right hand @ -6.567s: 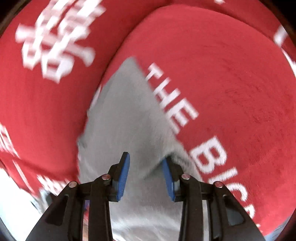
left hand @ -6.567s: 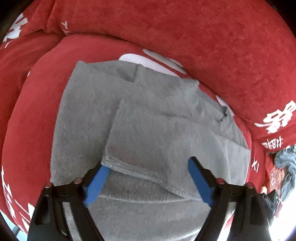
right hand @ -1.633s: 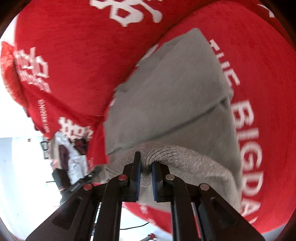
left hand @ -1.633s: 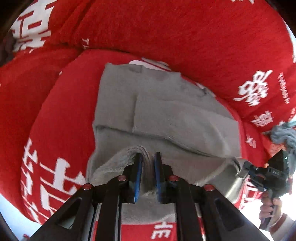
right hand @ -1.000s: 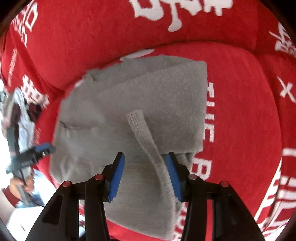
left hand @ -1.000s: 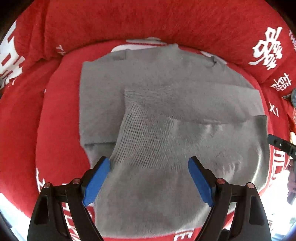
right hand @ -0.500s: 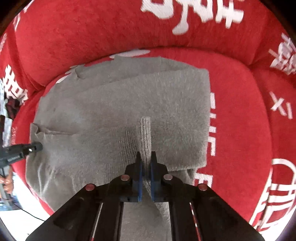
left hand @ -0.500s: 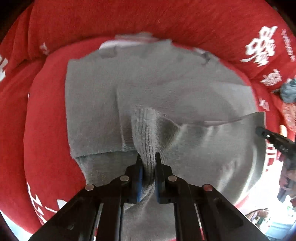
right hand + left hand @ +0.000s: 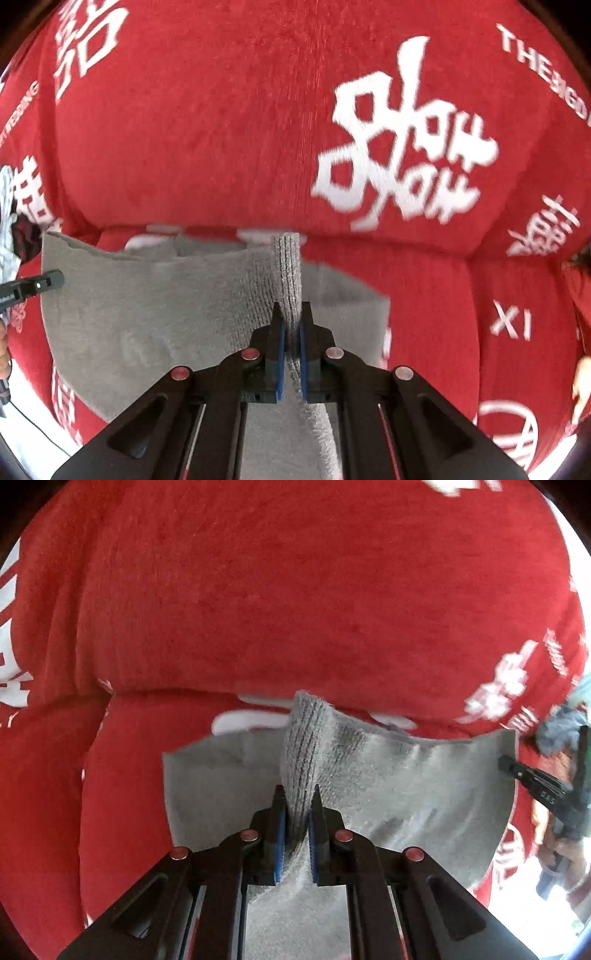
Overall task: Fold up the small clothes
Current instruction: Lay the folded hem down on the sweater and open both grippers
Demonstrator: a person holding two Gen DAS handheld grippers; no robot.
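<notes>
One grey sweater (image 9: 406,794), two grippers (image 9: 295,805)

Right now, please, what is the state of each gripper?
Left gripper: closed on the ribbed hem of the grey sweater.
Right gripper: closed on the same sweater's ribbed hem.

sweater's (image 9: 406,794) lower part hidden (behind jaws), lettering (image 9: 498,686) blurred

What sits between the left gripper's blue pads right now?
A ribbed fold of the grey knitted sweater, pinched by the left gripper; the left wrist view shows it.
</notes>
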